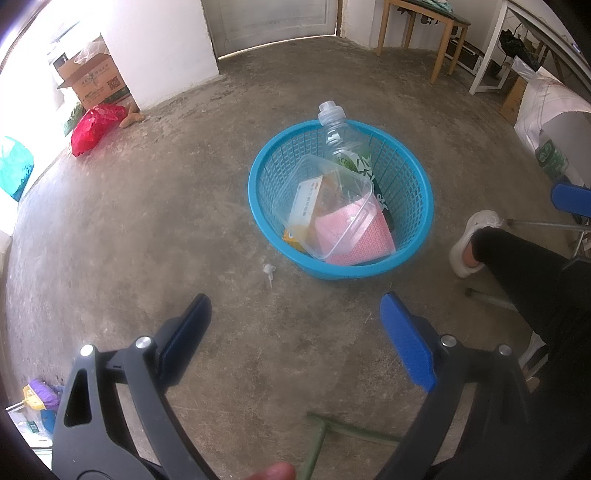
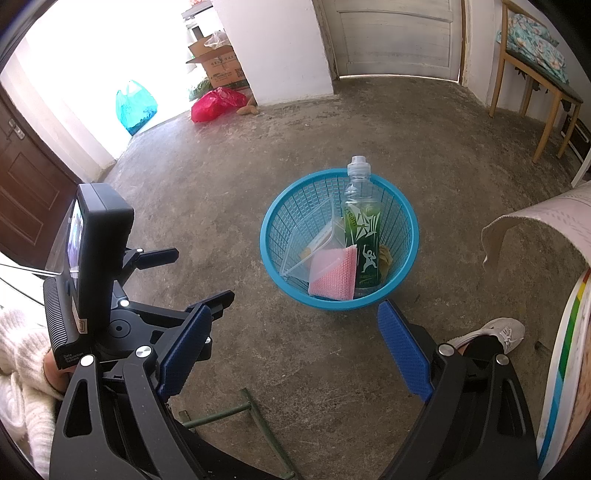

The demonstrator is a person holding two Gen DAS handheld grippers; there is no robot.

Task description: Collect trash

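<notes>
Both tools, left (image 1: 295, 332) and right (image 2: 293, 343), are held wide open and empty; basket (image 1: 413, 221) already filled (small scrap (image 1: 268, 274) left near it).

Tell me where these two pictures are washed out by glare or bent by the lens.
Left wrist view: the upper-left corner is blown out white beside the cardboard box, and the door's bottom edge bows. Right wrist view: the open doorway behind the teal bag is overexposed; the blue basket stays sharp.
</notes>
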